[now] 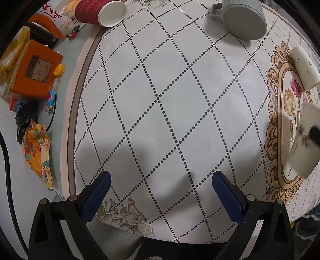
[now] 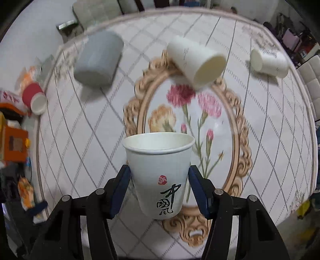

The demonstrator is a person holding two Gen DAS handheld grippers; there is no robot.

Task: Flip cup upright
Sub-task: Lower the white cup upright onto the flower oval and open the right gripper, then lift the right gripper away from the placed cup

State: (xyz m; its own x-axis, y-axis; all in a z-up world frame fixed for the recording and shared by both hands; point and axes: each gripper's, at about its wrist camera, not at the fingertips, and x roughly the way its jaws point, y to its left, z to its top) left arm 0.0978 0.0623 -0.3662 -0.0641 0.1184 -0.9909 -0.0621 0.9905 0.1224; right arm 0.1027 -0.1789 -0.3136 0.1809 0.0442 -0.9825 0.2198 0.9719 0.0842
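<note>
From your left wrist view, your left gripper (image 1: 160,187) hangs with its fingers spread wide and nothing between them, parked over bare surface (image 1: 160,104) because this hand has no part in the grasp; far ahead a ribbed red paper cup (image 1: 100,12) and a smooth grey mug (image 1: 243,20) lie tipped on their sides, and at the right edge the white paper cup (image 1: 304,140) shows, blurred, with a dark finger across it. From your right wrist view, your right gripper (image 2: 159,185) has its blue fingers (image 2: 121,190) pressed on both flanks of that white paper cup (image 2: 160,172), mouth up and close to vertical, seemingly lifted over the floral medallion (image 2: 238,128); I judge you grip mid-wall so the thin, tapered paper won't crush at the rolled rim. Two more white cups (image 2: 197,62) (image 2: 269,61) lie on their sides at the far side.
</note>
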